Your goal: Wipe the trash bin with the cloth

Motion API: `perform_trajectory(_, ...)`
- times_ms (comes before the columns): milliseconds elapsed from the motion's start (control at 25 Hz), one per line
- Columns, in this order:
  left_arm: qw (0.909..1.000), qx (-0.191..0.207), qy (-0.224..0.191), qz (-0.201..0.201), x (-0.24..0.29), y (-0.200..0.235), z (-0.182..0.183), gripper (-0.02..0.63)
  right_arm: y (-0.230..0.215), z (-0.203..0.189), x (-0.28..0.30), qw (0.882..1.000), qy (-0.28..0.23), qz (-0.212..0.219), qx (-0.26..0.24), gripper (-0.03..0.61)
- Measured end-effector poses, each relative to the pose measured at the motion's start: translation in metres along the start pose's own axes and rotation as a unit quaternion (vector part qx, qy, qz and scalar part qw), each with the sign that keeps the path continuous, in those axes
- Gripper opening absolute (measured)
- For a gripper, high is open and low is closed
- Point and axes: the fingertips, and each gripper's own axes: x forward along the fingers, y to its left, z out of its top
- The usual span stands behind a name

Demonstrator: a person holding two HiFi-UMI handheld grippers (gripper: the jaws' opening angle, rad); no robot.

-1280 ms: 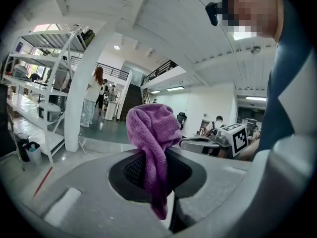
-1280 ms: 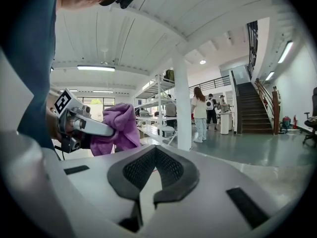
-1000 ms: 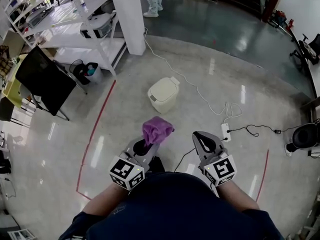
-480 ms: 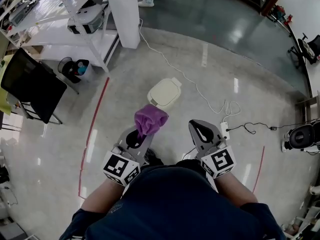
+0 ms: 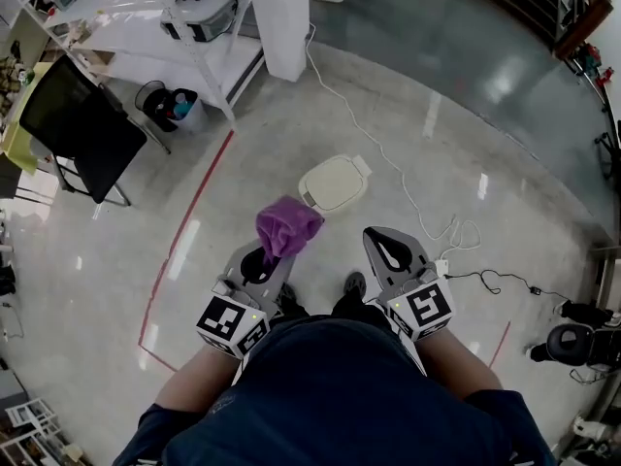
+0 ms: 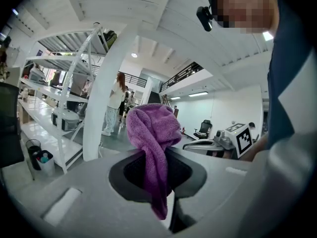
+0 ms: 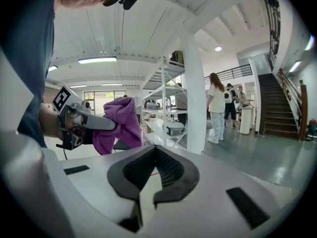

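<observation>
A small cream trash bin [image 5: 334, 183] with a closed lid stands on the glossy floor just ahead of both grippers. My left gripper [image 5: 273, 250] is shut on a purple cloth [image 5: 285, 226], which bunches above the jaws and hangs down between them in the left gripper view, cloth [image 6: 152, 133]. The right gripper view shows the same cloth [image 7: 118, 124] off to its left. My right gripper [image 5: 388, 244] is held level beside the left one, jaws shut with nothing between them [image 7: 154, 150]. Both are held at waist height, short of the bin.
A white cable [image 5: 388, 153] runs across the floor past the bin to a power strip [image 5: 441, 265]. A white pillar [image 5: 283, 17], metal shelving [image 5: 146, 27], a black chair [image 5: 82, 129] and a small black bin [image 5: 167, 105] stand to the left. People stand at the far end.
The trash bin has come nearer to the grippers and shifted right in the head view as the person stepped forward. The left gripper still holds the cloth; the right stays shut.
</observation>
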Motion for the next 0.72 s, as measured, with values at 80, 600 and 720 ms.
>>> perform_trajectory(80, 0.9996, -0.005, 0.0, 0.027, 0.014, 0.001, -0.002, 0.054, -0.02, -0.003, 0.005, 1.0, 0.0, 0.023, -0.006, 0.011)
perform_trajectory(600, 0.9934, -0.02, -0.019, 0.111, 0.05, 0.072, -0.06, 0.054, -0.049, -0.07, 0.088, 0.997, 0.021, 0.068, -0.011, 0.011)
perform_trajectory(720, 0.9921, -0.024, -0.02, 0.122, 0.057, 0.103, -0.097, 0.054, -0.045, -0.1, 0.118, 0.997, 0.02, 0.073, -0.018, 0.011)
